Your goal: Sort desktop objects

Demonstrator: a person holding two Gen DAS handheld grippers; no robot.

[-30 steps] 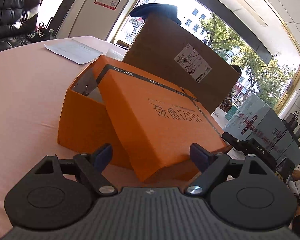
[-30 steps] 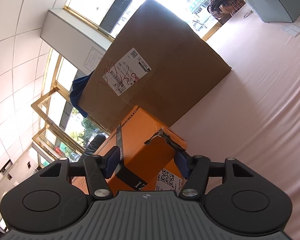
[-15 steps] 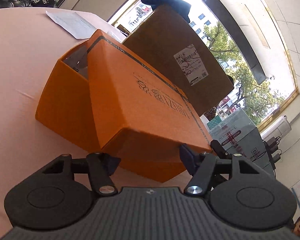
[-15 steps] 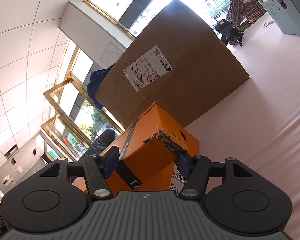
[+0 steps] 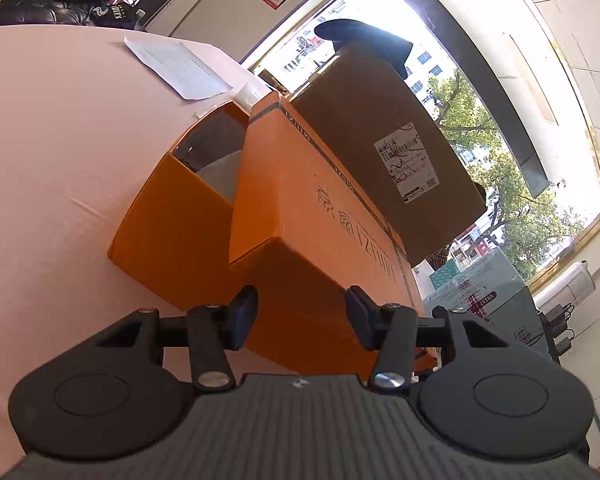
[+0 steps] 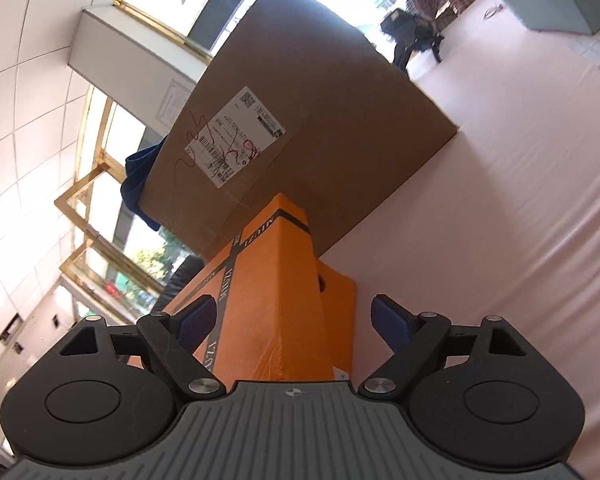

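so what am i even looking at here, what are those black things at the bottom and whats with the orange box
Each picture comes from a camera on a hand-held tool that a person carries, one per hand. The black parts are its two fingers. One view looks along the left gripper, the other along the right gripper. Between them, on a pink tablecloth, sits an orange cardboard box with its orange lid askew, so the inside shows. Behind stands a large brown carton with a shipping label; a white paper sheet lies farther off. Both grippers are open around the lid's ends, seemingly gripping nothing.
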